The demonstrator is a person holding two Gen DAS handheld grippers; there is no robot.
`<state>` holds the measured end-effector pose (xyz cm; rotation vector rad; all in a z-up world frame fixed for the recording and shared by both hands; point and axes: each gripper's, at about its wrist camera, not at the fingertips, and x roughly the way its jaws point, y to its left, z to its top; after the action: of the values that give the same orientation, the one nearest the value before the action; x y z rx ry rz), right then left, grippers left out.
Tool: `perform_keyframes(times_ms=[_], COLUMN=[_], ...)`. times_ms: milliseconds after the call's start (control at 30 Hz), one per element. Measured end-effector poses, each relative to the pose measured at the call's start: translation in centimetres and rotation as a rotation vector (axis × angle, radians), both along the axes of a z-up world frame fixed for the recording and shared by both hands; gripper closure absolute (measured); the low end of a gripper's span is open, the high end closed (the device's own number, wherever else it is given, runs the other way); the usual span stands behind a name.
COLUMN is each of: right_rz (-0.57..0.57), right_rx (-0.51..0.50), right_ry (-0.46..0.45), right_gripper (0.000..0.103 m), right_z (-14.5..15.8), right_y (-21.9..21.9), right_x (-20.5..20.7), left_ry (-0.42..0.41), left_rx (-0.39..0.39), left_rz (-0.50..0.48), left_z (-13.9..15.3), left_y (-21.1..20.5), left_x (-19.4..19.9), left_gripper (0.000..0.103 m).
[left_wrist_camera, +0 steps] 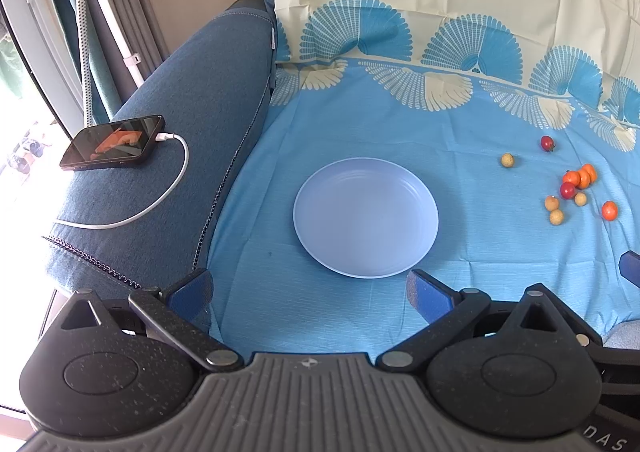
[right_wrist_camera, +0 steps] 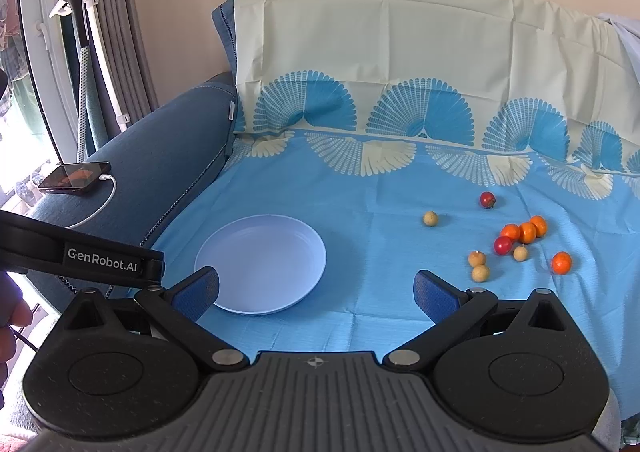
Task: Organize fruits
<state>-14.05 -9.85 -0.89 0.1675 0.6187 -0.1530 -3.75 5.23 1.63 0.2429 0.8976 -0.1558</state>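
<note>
An empty pale blue plate (left_wrist_camera: 366, 222) (right_wrist_camera: 261, 263) lies on the blue patterned cloth (left_wrist_camera: 400, 132) (right_wrist_camera: 380, 192). To its right are scattered small fruits: orange ones (left_wrist_camera: 582, 176) (right_wrist_camera: 526, 230), a lone orange one (right_wrist_camera: 561, 262), red ones (left_wrist_camera: 547, 143) (right_wrist_camera: 487, 200), and pale yellow ones (left_wrist_camera: 507, 160) (right_wrist_camera: 430, 218). My left gripper (left_wrist_camera: 310, 294) is open just before the plate's near rim, holding nothing. My right gripper (right_wrist_camera: 316, 292) is open too, its left finger over the plate's near edge, the fruits ahead to the right.
A dark blue sofa arm (left_wrist_camera: 180, 132) (right_wrist_camera: 152, 164) on the left carries a phone (left_wrist_camera: 114, 142) (right_wrist_camera: 75, 178) on a white charging cable (left_wrist_camera: 160, 196). A garment steamer stand (right_wrist_camera: 78, 32) and curtains stand at the far left. The left gripper's body (right_wrist_camera: 80, 258) reaches into the right wrist view.
</note>
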Motion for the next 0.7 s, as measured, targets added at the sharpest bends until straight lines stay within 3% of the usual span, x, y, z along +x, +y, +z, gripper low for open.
perform_keyframes(times_ms=[200,367,567,700], right_rz=[-0.023,-0.127,-0.360,-0.524], right_rx=[0.023,-0.008,-0.033,-0.009], right_ry=[0.000,-0.068,-0.056,-0.014], right_gripper=[0.000,0.000,0.000,0.000], right_z=[0.3,0.1,-2.6,-5.6], right_y=[-0.3,-3.1,-10.6,-17.1], right_x=[-0.3,-1.2,-2.2,-2.4], left_ry=[0.000,-0.002,0.083,0.105], left_rx=[-0.046,-0.030,-0.095,-0.074], left_rz=[-0.022,-0.072,-0.179,-0.258], left_z=[0.5,0.5,-1.2,-3.7], left_y=[-0.2,-3.0,-9.0,-15.4], left_x=[-0.3,-0.2,1.1,3.1], left_gripper=[0.000,0.000,0.000,0.000])
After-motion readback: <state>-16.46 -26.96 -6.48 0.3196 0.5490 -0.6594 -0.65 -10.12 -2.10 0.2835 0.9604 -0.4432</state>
